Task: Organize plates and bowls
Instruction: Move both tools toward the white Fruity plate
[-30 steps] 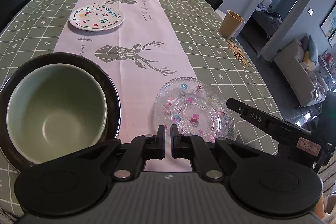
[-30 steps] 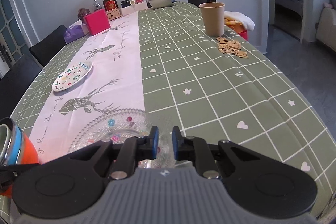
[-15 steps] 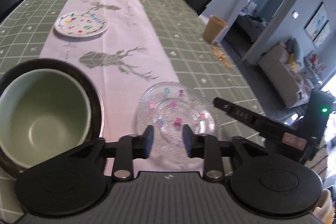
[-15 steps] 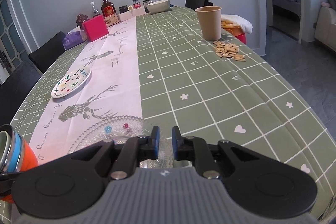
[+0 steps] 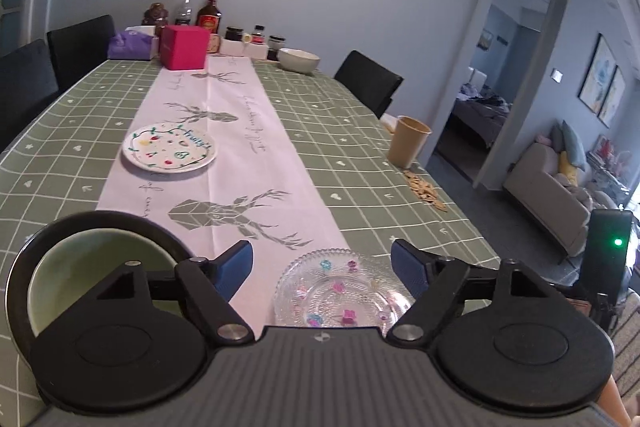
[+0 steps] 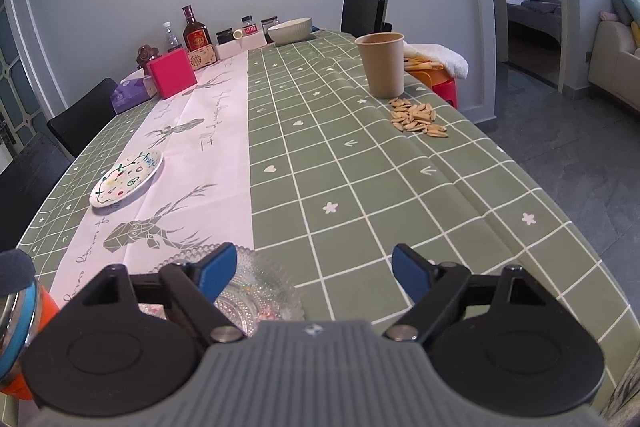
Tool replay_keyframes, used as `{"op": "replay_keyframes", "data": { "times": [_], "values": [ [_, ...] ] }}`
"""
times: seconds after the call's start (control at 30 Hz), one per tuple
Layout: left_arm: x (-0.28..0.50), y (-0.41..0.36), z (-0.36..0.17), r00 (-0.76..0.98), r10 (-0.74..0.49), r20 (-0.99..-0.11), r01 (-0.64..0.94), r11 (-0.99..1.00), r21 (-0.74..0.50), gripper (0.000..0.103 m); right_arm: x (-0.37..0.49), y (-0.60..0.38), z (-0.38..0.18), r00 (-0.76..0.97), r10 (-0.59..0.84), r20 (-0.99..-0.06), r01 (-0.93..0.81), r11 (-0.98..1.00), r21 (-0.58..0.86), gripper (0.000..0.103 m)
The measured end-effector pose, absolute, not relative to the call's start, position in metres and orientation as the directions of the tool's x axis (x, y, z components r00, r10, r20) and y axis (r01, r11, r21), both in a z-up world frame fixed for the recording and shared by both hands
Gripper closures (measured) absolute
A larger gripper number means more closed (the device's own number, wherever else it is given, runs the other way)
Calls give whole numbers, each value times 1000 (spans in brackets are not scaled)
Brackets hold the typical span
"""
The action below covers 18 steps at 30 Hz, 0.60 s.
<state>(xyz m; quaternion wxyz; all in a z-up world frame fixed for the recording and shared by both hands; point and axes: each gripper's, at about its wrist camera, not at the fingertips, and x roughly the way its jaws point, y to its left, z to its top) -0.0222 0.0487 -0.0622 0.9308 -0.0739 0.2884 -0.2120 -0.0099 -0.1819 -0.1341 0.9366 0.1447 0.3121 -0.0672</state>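
Observation:
A clear glass plate [image 5: 340,291] with coloured flowers lies on the table near the front edge, just below and ahead of my open, empty left gripper [image 5: 322,267]. It also shows in the right wrist view [image 6: 256,287] under the left finger of my open, empty right gripper [image 6: 314,269]. A pale green bowl [image 5: 92,267] sits inside a black plate [image 5: 100,221] at the front left. A white painted plate [image 5: 170,147] lies on the pink runner, also in the right wrist view [image 6: 128,179]. A white bowl [image 5: 299,60] stands at the far end.
A paper cup [image 6: 381,64] and scattered seeds [image 6: 416,117] sit near the right table edge. A pink box [image 5: 184,47], bottles and jars stand at the far end. Black chairs surround the table. An orange and blue object [image 6: 20,327] shows at the left edge.
Both grippers have opened wide from shut. The left gripper has tilted up and drawn back, so the far end of the table now shows.

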Motion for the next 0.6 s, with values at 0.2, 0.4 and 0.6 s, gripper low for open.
{"op": "replay_keyframes", "data": {
  "times": [0.2, 0.4, 0.6],
  "values": [
    [-31, 47, -55, 830, -347, -436, 303, 938, -169, 9, -14, -185, -130, 830, -18, -557, 199, 943, 267, 3],
    [-31, 47, -45, 879, -240, -412, 231, 970, -70, 9, -12, -178, -120, 844, 77, -531, 98, 951, 294, 3],
    [-18, 61, -24, 886, -160, -435, 158, 987, -42, 9, -4, -170, -101, 840, 65, -538, 81, 967, 243, 3]
  ]
}}
